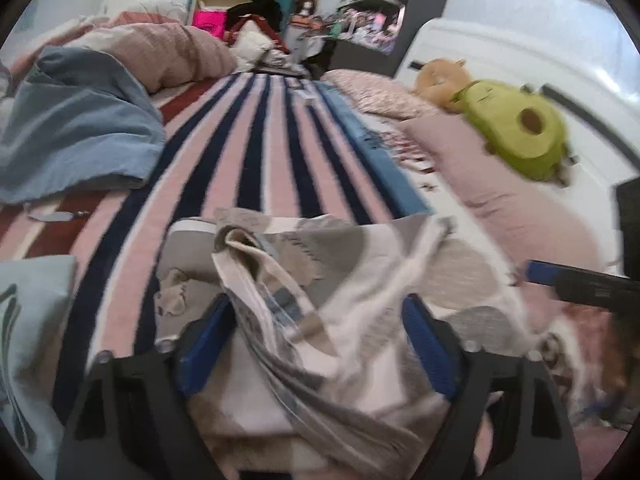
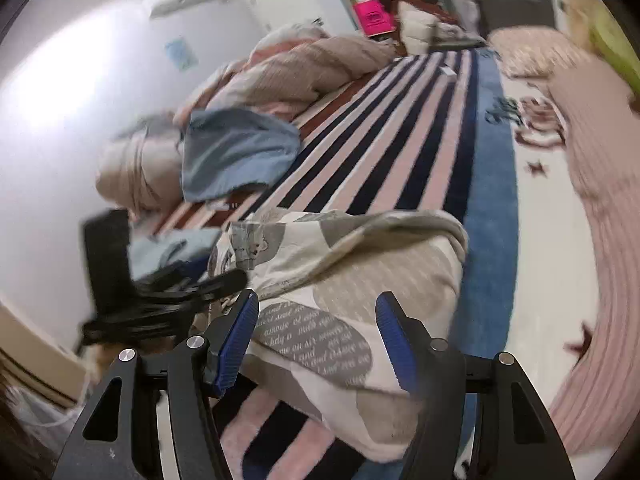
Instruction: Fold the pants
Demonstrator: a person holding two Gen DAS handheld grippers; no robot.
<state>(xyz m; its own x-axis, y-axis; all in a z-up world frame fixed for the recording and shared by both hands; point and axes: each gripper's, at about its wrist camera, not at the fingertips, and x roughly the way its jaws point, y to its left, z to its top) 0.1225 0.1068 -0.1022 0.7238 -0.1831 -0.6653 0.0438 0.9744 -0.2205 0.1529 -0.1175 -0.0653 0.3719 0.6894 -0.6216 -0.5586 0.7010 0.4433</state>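
Grey-patterned pants [image 1: 320, 312] lie bunched between both spread-jawed grippers, left gripper [image 1: 316, 340], right gripper [image 2: 316, 340].

Open stripes ahead, clutter at the edges

We saw bare striped bedspread [image 1: 256, 148] beyond the pants [image 1: 320, 288]; blue cloth [image 1: 76, 128] crowded left, avocado plush [image 1: 516, 128] right.

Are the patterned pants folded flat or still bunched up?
Bunched: the pants lie crumpled between the open left tool; not flat.
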